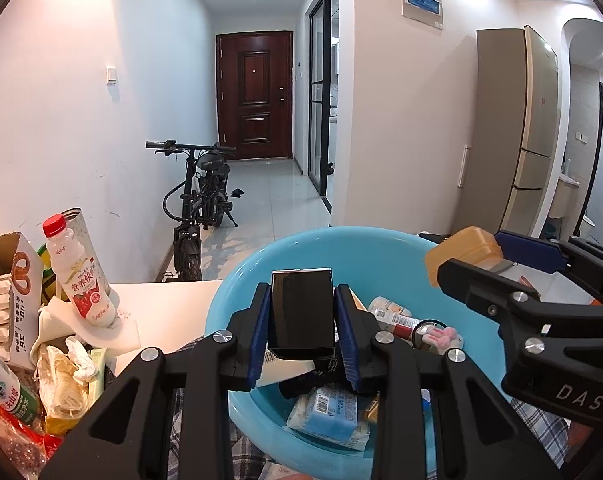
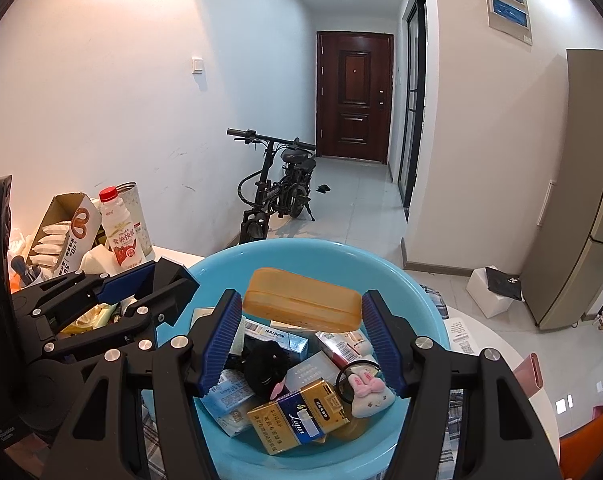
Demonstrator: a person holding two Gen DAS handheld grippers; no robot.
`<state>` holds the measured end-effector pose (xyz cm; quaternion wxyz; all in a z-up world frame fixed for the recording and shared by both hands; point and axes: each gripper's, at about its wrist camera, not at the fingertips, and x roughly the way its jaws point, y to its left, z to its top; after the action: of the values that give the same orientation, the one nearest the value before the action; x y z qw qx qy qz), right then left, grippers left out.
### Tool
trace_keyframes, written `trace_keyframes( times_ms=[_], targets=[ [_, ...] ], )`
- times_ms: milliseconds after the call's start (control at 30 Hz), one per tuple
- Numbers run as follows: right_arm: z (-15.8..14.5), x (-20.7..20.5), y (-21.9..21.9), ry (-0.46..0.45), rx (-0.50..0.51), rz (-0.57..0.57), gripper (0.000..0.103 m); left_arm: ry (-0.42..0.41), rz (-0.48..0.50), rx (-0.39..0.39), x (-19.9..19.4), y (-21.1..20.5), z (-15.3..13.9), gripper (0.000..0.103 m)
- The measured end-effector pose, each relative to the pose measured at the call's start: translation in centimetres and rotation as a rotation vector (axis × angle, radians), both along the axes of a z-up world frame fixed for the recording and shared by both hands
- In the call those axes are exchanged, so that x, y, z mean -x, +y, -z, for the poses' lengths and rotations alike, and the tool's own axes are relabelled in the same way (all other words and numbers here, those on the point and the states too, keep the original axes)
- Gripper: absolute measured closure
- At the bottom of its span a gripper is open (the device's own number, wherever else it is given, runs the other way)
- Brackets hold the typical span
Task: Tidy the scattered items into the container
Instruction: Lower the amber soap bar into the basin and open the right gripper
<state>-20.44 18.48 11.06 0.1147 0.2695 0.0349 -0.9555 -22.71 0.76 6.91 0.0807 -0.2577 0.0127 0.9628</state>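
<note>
A light blue basin (image 1: 341,252) (image 2: 405,284) holds several small items: boxes, packets, a black plush and a white bunny charm (image 2: 367,394). My left gripper (image 1: 302,324) is shut on a black box (image 1: 301,314) and holds it above the basin's left part. My right gripper (image 2: 301,334) is shut on an orange plastic case (image 2: 301,300) and holds it over the basin; the case also shows in the left wrist view (image 1: 463,254). The left gripper shows at the left of the right wrist view (image 2: 149,280).
Left of the basin stand a milk bottle with a red cap (image 1: 81,276), an open pretzel carton (image 1: 17,292), a tin and crumpled wrappers on a white table (image 1: 169,300). A checked cloth (image 1: 205,420) lies under the basin. A bicycle (image 1: 199,200) stands in the hallway behind.
</note>
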Motion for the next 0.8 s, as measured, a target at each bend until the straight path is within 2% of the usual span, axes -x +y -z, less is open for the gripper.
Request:
trace_keyframes(
  times_ms=[567,600,667,700,733,800],
  targets=[
    [0.1,0.1,0.3,-0.006,-0.025,0.006,0.037,0.001,-0.006,-0.004,-0.1,0.1,-0.1,0.073],
    [0.1,0.2,0.4,-0.005,-0.034,0.015,0.034,0.002,-0.015,-0.001,0.0,0.0,-0.1,0.073],
    [0.1,0.2,0.3,0.003,-0.068,0.046,0.021,0.000,-0.032,-0.005,0.1,-0.4,-0.1,0.073],
    [0.1,0.2,0.4,0.009,-0.096,0.074,0.007,-0.004,-0.035,-0.015,0.2,-0.7,-0.2,0.073],
    [0.1,0.3,0.5,0.015,-0.113,0.094,0.000,-0.009,-0.034,-0.027,0.3,-1.0,-0.2,0.073],
    [0.1,0.3,0.7,0.011,-0.105,0.087,0.000,-0.012,-0.031,-0.037,0.3,-1.2,-0.2,0.073]
  ],
)
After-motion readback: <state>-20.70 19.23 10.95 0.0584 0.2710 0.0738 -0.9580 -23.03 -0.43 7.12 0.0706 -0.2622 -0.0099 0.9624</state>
